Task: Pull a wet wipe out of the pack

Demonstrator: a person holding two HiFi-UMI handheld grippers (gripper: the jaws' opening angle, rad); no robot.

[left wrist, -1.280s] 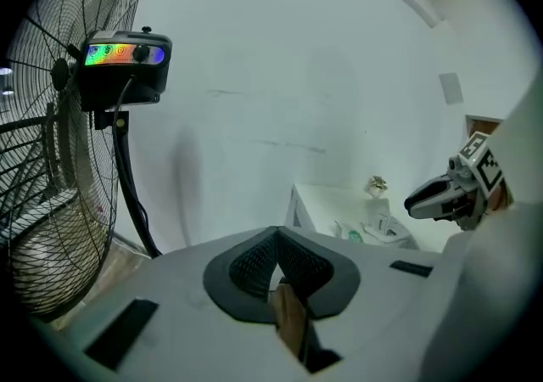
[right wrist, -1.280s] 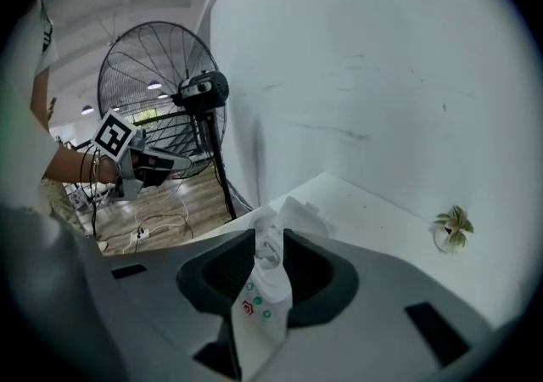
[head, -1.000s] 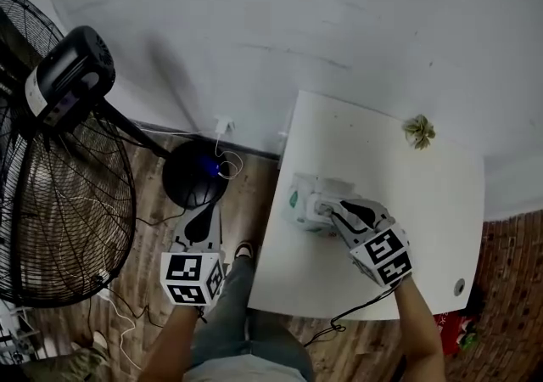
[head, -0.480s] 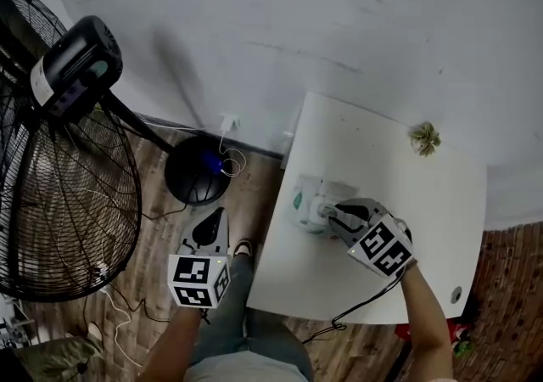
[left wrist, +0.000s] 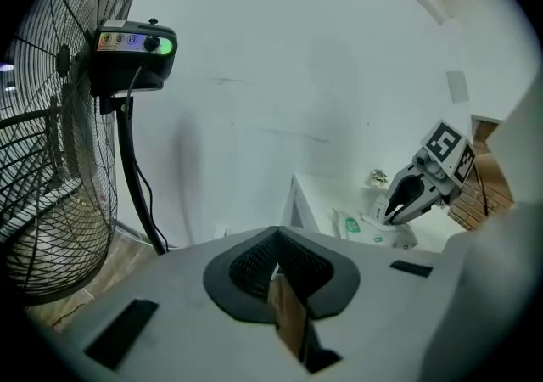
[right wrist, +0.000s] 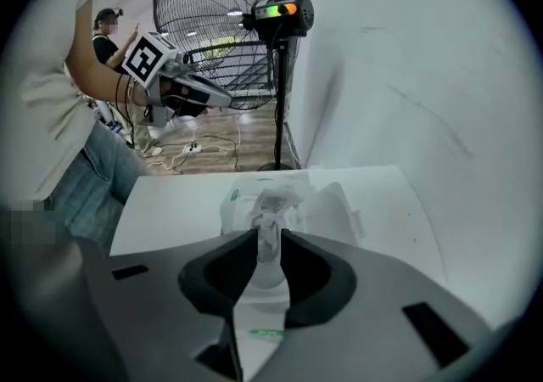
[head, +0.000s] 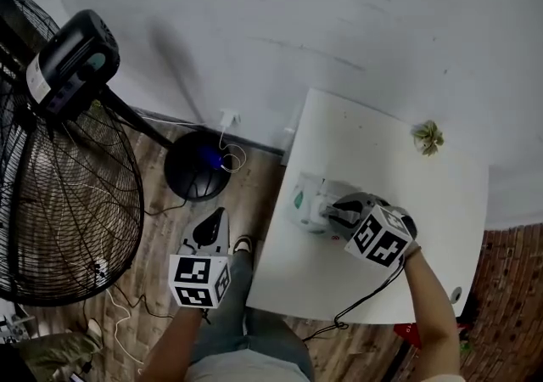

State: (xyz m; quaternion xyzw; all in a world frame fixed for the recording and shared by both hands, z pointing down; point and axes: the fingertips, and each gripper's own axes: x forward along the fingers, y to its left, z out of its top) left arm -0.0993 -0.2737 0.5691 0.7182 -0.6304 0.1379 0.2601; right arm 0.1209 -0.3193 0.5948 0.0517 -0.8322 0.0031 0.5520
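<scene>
Right gripper (right wrist: 268,236) pinched tight on the wet wipe (right wrist: 270,206), pack (right wrist: 339,202) just beyond its tips; left gripper (left wrist: 277,234) jaws together, empty, table (left wrist: 318,202) ahead-right of it

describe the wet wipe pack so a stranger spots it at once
On the white table right of the floor fan, look near its left edge. The wet wipe pack is white with a green label, its wipe pinched by the right gripper; the greenish tuft sits far off.
</scene>
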